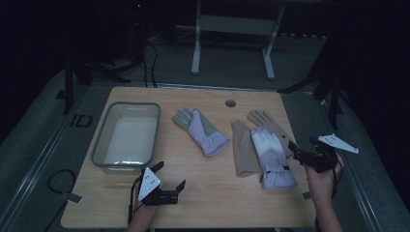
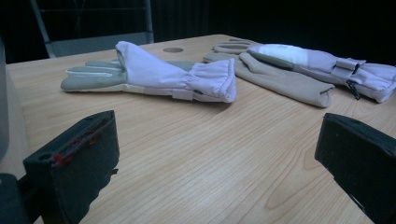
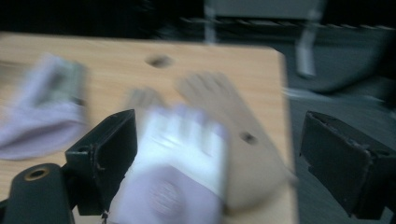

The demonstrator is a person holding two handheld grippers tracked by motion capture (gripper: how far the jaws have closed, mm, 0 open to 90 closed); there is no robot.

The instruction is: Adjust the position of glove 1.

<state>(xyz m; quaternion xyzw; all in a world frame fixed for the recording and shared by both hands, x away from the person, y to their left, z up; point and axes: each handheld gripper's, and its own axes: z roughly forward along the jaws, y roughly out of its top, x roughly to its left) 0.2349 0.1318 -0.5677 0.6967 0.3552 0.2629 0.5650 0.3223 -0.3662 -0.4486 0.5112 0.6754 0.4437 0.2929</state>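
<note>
On the right side of the worktop (image 1: 203,203), four gloves are lying about, and nobody is holding any of them yet. A purple and white glove (image 1: 271,157) is resting on top of two tan gloves (image 1: 244,152), close to the right edge. Another purple glove (image 1: 203,130) is lying alone near the middle, with its green fingers pointing toward the back edge. A clear bin (image 1: 99,145) is sitting by the left edge, and it is looking empty.

The right gripper (image 1: 300,155) is hanging just beside the stacked gloves, with its jaws spread wide and nothing between them. Its own view is blurry, but the white glove is showing right in front of it. The left gripper (image 1: 169,186) is waiting near the front edge, also spread wide and holding nothing, pointing toward the lone purple glove.

I think the picking up is just starting, and the gloves are probably going into the bin. Next, the right gripper needs to come down over the top glove, pinch only that one, and lift it without dragging the tan ones along.
</note>
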